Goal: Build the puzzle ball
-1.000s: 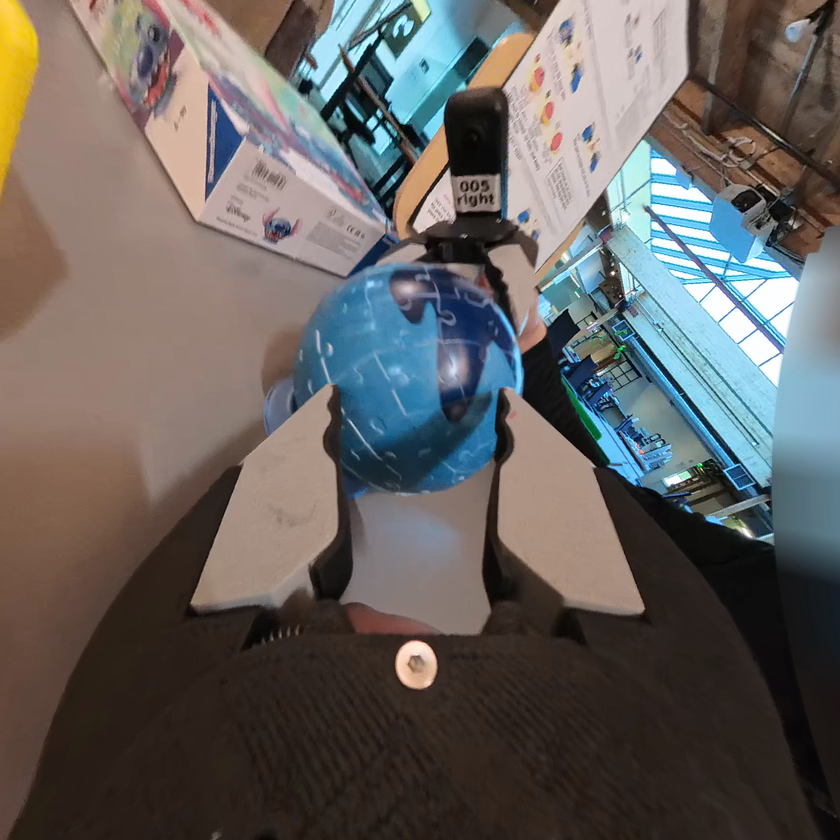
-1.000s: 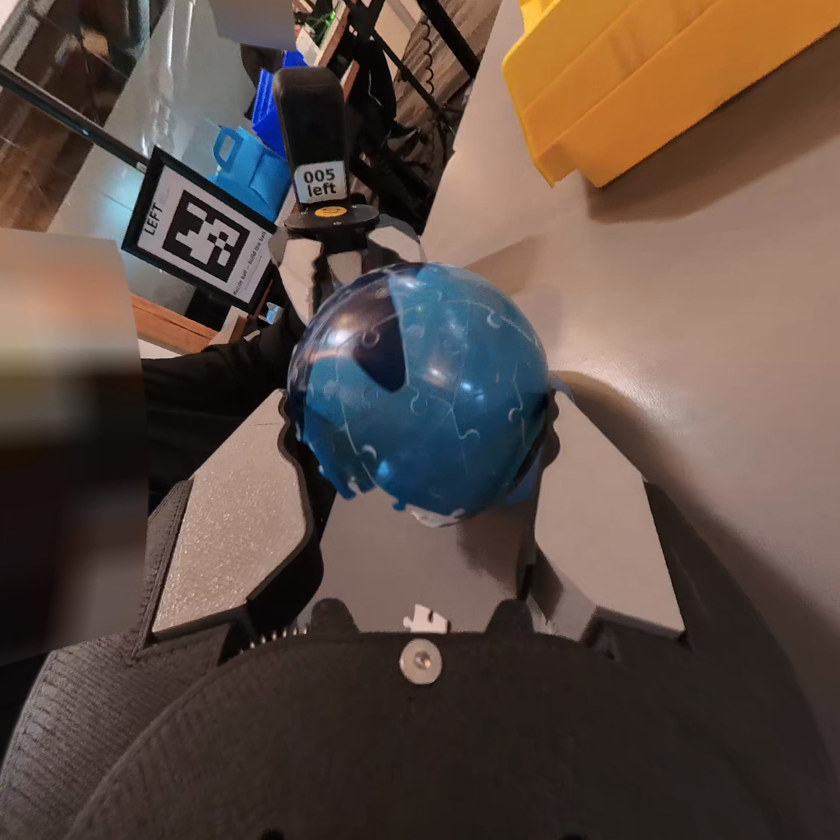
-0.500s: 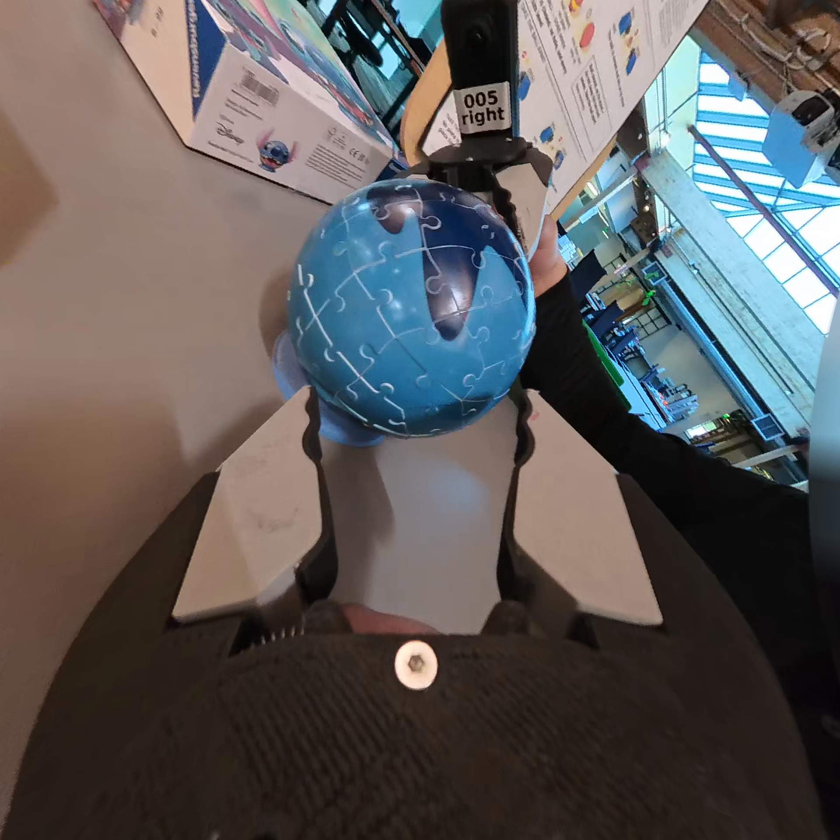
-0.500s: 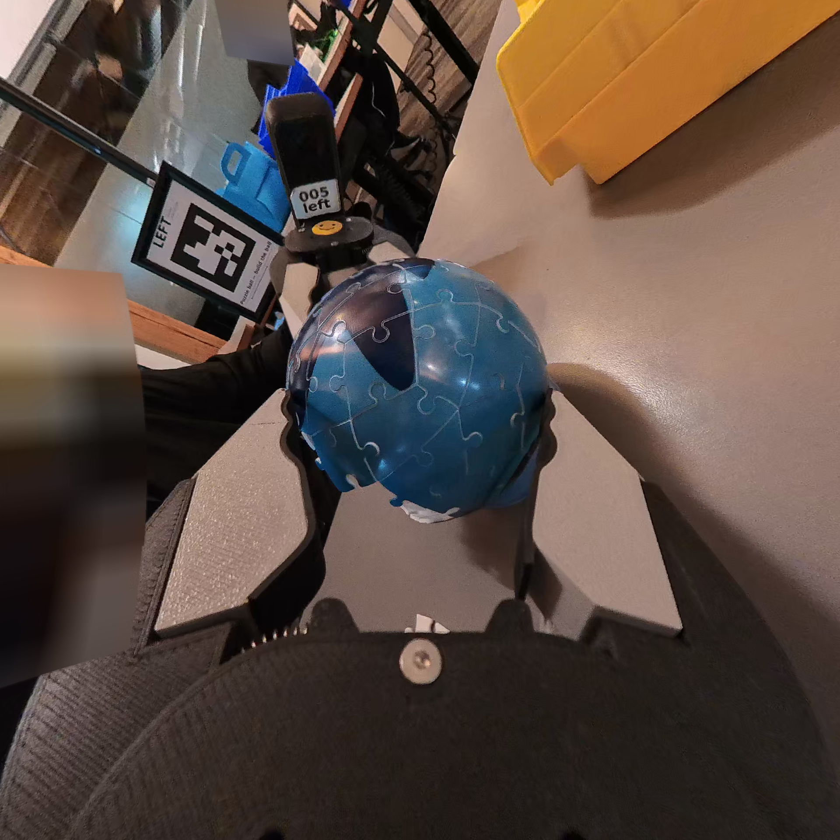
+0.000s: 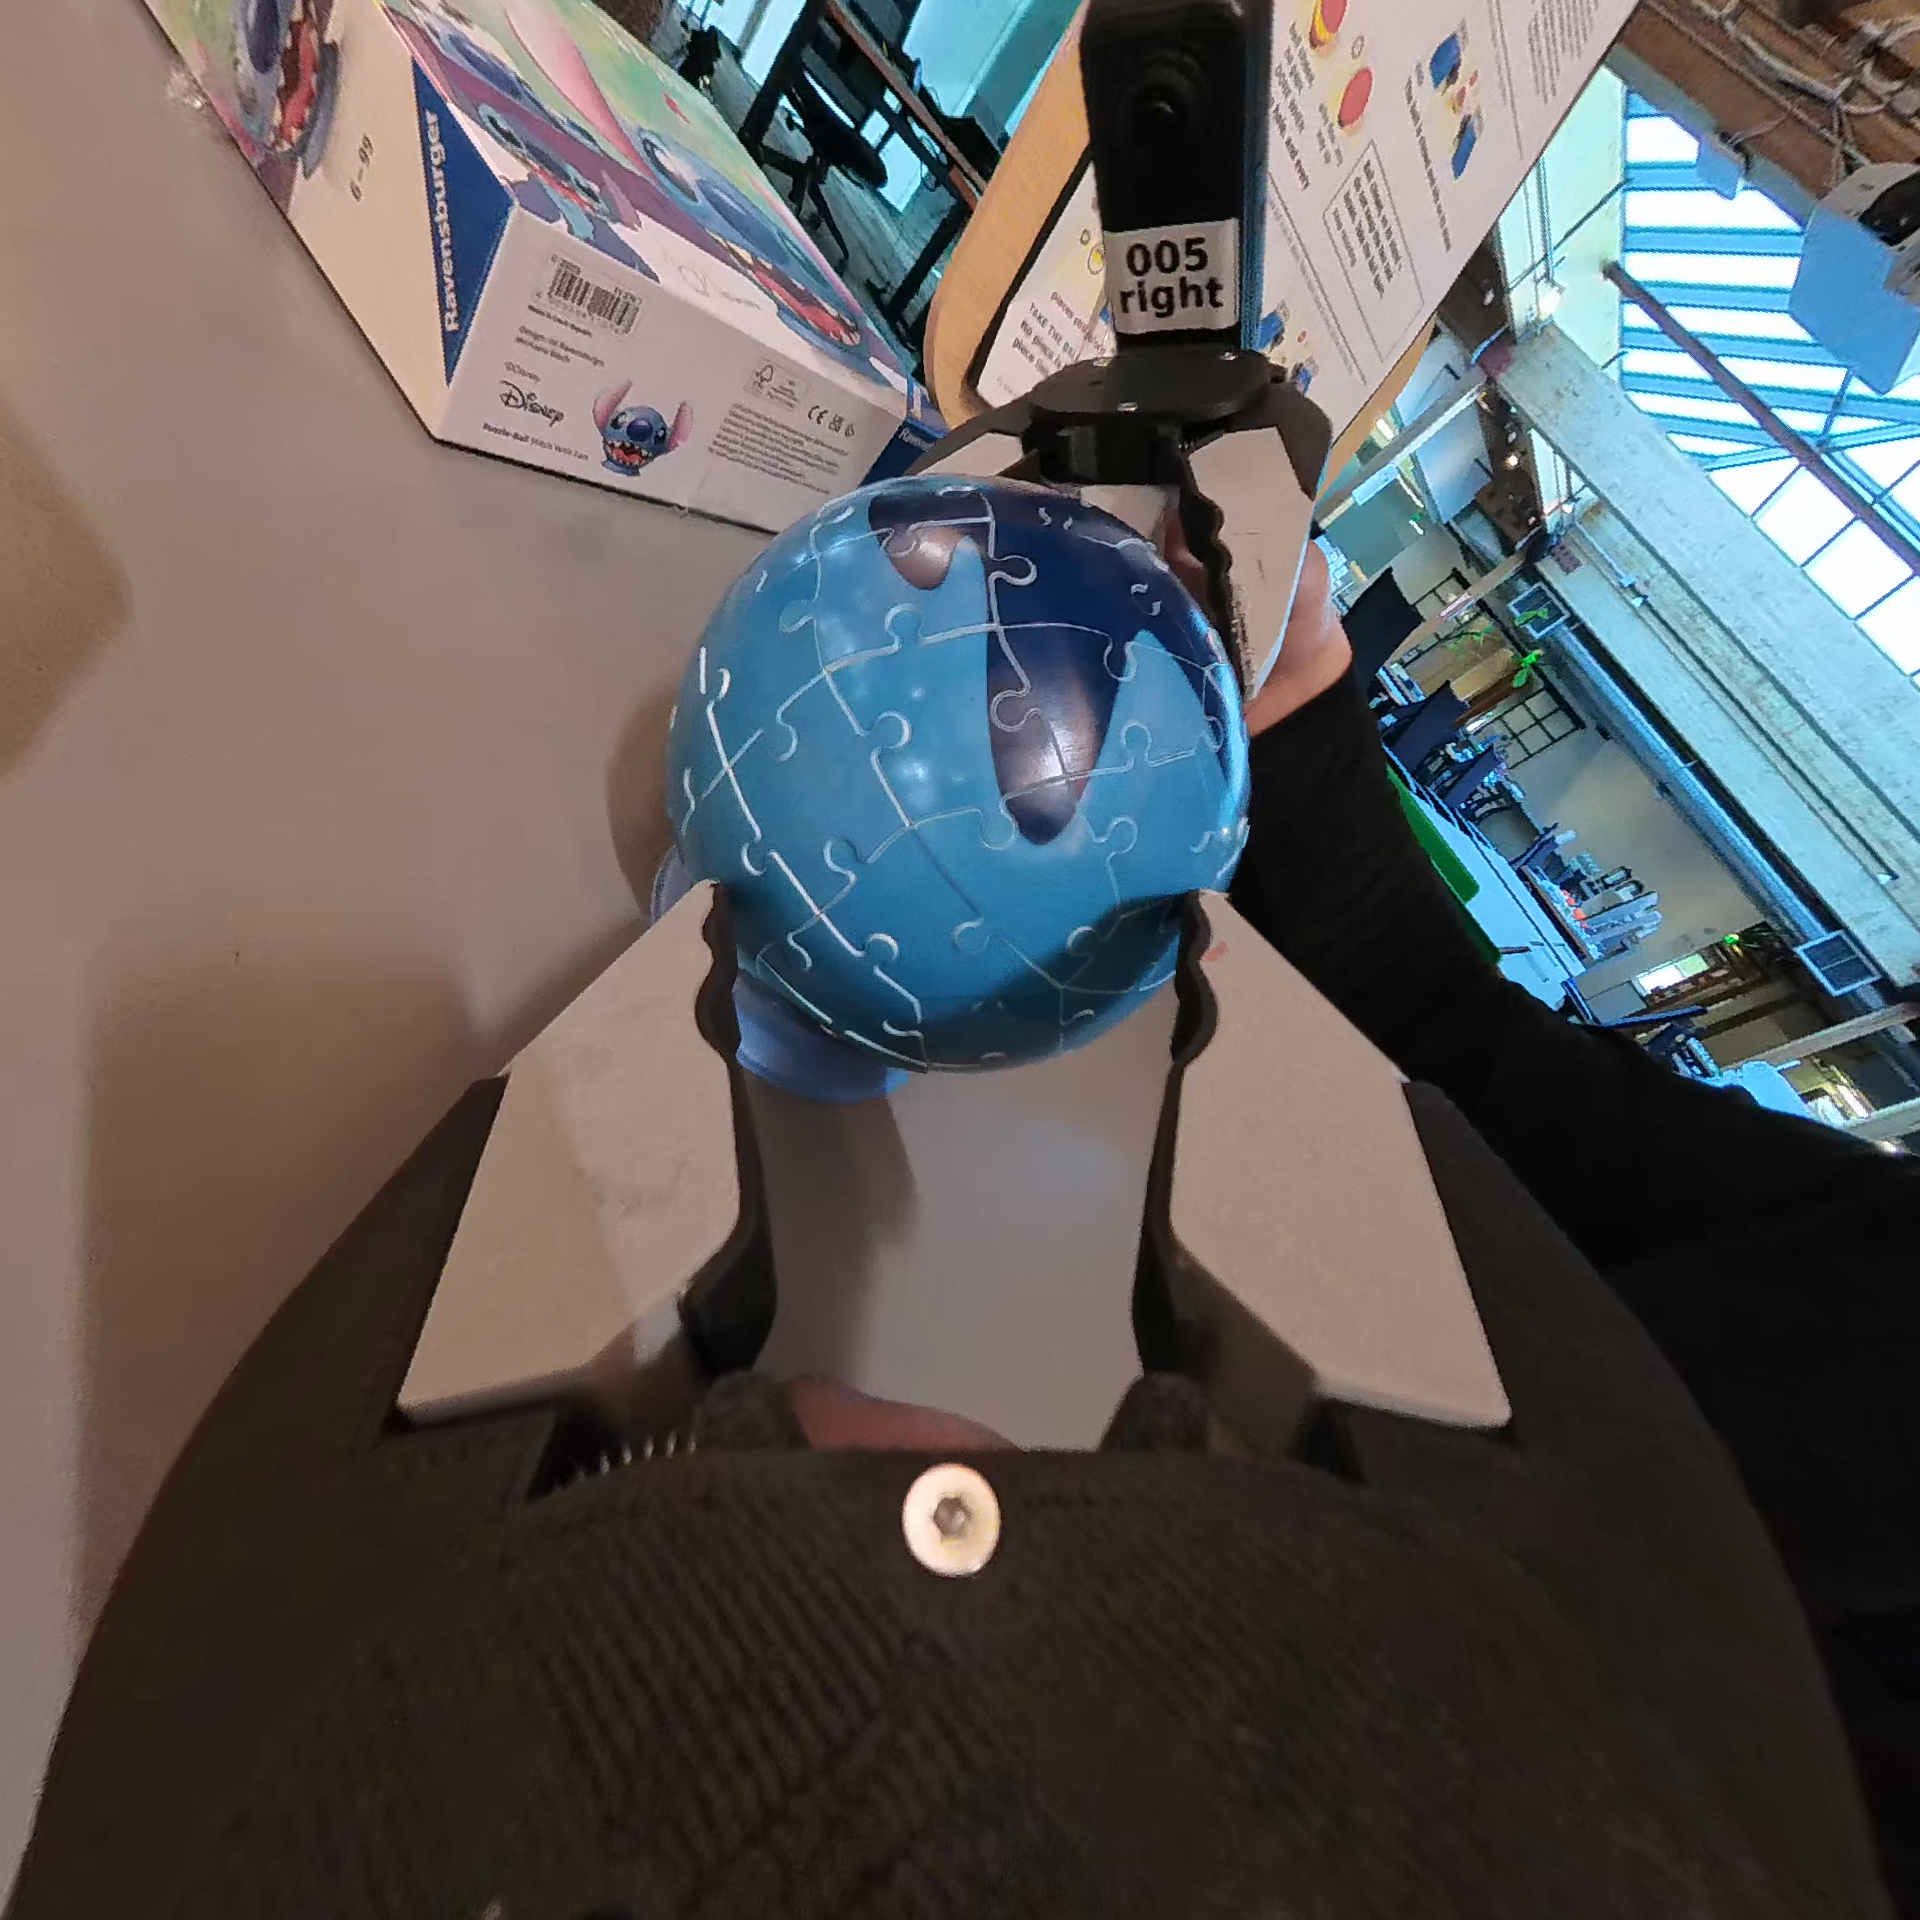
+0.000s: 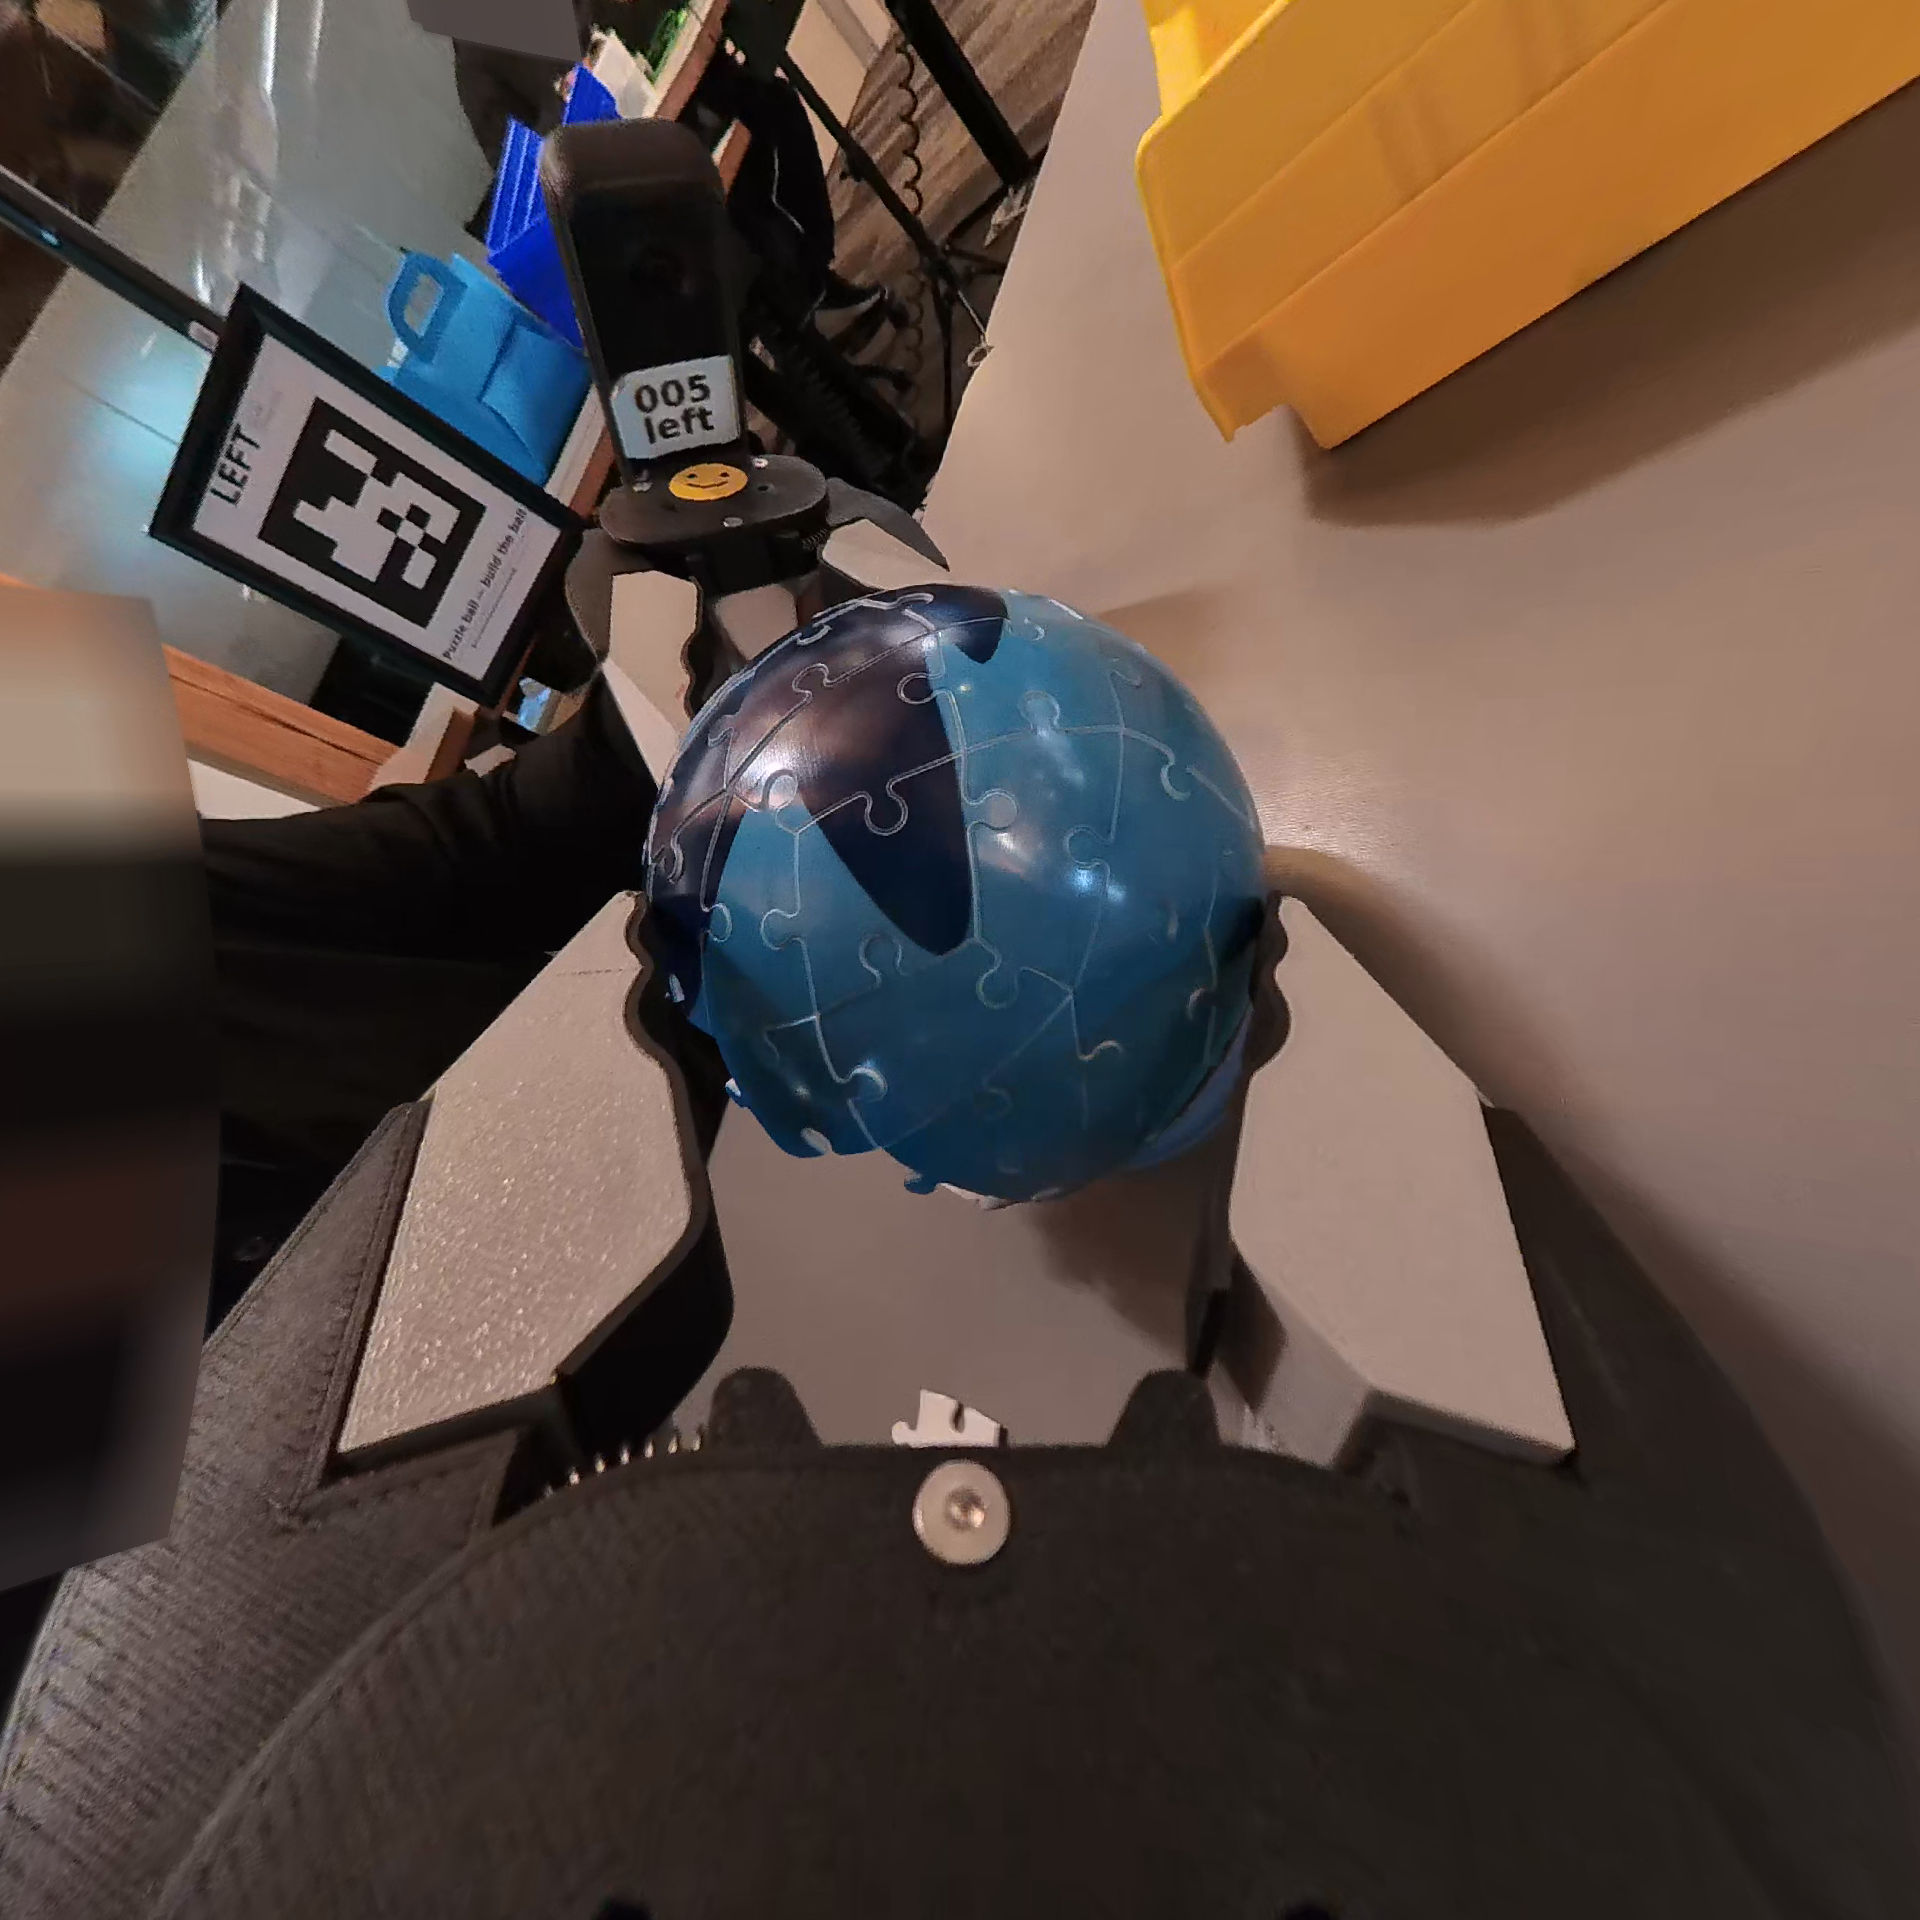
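The blue puzzle ball (image 5: 935,790) with dark blue patches hangs above the grey table (image 5: 260,727) between my two grippers, which face each other. My right gripper (image 6: 956,935) is shut on the ball (image 6: 966,914), with its fingers clasping the widest part. My left gripper (image 5: 951,935) is open, and its fingertips (image 5: 717,935) rest against the near underside of the ball. A paler blue part (image 5: 800,1060) sticks out at the ball's lower edge. A white puzzle piece (image 6: 945,1423) lies on the table by the right gripper's base.
The puzzle box (image 5: 582,312) lies on the table beyond the ball. A yellow bin (image 6: 1507,208) stands on the table at the upper right of the right wrist view. A framed marker sign (image 6: 353,499) and a printed instruction sheet (image 5: 1403,156) stand behind the table. Both grippers' tips are roughly 15 cm from the white puzzle piece (image 6: 945,1423).
My left jaws have spread and drawn back, so the ball sits at their tips instead of deep between them. The right gripper has kept its hold, and the ball has turned slightly.
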Action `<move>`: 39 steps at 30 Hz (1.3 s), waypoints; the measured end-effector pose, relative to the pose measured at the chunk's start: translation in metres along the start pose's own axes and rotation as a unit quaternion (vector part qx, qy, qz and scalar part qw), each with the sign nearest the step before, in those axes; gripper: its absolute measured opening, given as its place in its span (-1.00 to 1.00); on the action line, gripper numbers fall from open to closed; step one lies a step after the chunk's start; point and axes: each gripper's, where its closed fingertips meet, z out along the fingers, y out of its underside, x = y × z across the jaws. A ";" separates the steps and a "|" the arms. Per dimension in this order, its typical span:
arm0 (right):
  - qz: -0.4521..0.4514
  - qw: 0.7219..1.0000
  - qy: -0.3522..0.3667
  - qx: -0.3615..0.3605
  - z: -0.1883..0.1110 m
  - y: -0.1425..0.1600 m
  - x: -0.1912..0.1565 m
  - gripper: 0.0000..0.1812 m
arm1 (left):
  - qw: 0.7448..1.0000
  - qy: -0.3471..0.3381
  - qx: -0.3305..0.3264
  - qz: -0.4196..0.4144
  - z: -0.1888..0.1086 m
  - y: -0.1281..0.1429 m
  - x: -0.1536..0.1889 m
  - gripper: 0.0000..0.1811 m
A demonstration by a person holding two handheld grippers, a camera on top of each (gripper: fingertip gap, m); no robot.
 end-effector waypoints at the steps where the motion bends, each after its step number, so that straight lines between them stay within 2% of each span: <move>1: -0.004 1.000 0.003 0.000 -0.001 0.000 0.000 0.22 | 1.000 0.001 -0.002 0.003 0.001 0.000 0.000 -0.08; 13: -0.065 0.997 0.025 0.015 -0.005 -0.002 0.000 0.22 | 0.997 0.003 0.017 0.073 0.005 -0.003 0.000 -0.07; 18: -0.098 0.994 0.032 0.040 -0.004 -0.011 -0.001 0.22 | 0.994 -0.003 0.017 0.106 0.001 -0.010 -0.003 -0.07; 23: -0.142 0.988 0.030 0.048 0.003 -0.011 -0.001 0.22 | 0.984 -0.019 0.011 0.176 -0.008 -0.017 -0.004 -0.07; 28: -0.198 0.978 0.032 0.058 0.006 -0.008 -0.003 0.22 | 0.973 -0.024 -0.006 0.229 -0.011 -0.014 -0.003 -0.09; 34: -0.272 0.959 0.028 0.069 0.008 0.001 -0.011 0.22 | 0.970 -0.003 0.018 0.243 -0.016 -0.023 0.009 -0.22; 39: -0.306 0.948 0.040 0.073 0.007 0.008 -0.015 0.21 | 0.971 -0.013 0.020 0.236 -0.015 -0.022 0.012 -0.22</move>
